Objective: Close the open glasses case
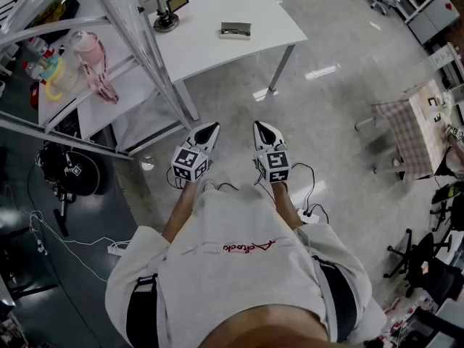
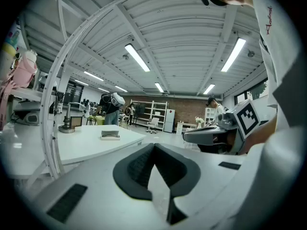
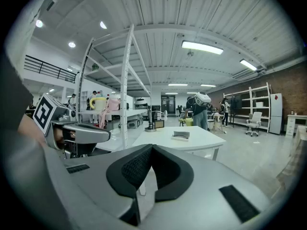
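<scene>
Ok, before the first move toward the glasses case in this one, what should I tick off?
1. Glasses case in view on the white table: ok.
2. Left gripper empty, jaws together: ok.
3. Right gripper empty, jaws together: ok.
4. Both grippers within reach of the case: not ok; a stretch of floor lies between them and the table.
5. Lid standing open: cannot tell, the case shows too small in every view.
</scene>
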`<state>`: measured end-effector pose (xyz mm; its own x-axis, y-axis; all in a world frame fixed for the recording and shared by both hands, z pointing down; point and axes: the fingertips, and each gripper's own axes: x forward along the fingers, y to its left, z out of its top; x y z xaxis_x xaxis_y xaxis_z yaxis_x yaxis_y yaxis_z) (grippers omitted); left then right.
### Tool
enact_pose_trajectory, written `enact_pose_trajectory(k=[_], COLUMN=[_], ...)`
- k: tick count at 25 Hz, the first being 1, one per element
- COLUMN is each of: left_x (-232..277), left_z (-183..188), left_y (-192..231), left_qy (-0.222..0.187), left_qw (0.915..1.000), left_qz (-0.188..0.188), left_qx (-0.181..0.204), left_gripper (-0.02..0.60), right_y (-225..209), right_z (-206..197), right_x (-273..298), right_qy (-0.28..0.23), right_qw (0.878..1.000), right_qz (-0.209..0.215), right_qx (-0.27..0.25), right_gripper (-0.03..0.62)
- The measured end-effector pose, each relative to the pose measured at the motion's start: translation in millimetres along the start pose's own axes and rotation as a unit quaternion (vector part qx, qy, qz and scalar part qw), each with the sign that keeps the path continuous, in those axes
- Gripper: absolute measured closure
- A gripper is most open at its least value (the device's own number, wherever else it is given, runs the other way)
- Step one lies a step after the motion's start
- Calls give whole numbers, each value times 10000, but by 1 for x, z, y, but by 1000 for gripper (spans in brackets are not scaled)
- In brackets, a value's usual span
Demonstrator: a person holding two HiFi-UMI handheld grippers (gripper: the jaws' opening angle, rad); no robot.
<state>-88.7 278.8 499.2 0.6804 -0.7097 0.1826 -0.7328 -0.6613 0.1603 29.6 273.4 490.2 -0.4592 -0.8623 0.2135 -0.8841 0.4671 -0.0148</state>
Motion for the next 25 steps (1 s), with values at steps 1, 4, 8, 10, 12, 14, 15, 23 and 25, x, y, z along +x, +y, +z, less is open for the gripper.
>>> enact_pose_trajectory(k=[1,4,8,10,12,14,15,23,25], left_x=[1,3,7,11,15,20,23,43,45], left_z=[1,2,0,1,2,3,3,-1,-5], left_y=[-1,-4,-8,-11,-16,-24,-28,-61,-70], left_qy=[-1,-4,25,28,18,6,2,-78,-86], left_qw=[10000,10000,10000,10000,10000,9999,9999,9994,9993], left_qz=[5,23,52,74,97,122,142,327,371], left_qx=[3,9,-2,4,9,10,9,-35,-68], left_gripper=[555,555,555,555,555,555,555,555,555], right_y=[-1,-4,-10,-11,-15,-21,-24,-50,-56], right_z=[0,1,2,1,0,-1,-1,-9,-13], right_x=[-1,-3,-5,-7,-10,-14,-16,-35,-40], right_qy=[-7,-32,-91,-97,-88,-82,-86,-55,-27], right_qw=[10000,10000,9999,9998,9998,9996,9995,9983,9981], right_qz=[4,30,83,145,205,256,285,544,580], right_qx=[-11,-19,39,21,-3,-23,-39,-193,-204], right_gripper=[579,579,577,577,577,577,577,577,577])
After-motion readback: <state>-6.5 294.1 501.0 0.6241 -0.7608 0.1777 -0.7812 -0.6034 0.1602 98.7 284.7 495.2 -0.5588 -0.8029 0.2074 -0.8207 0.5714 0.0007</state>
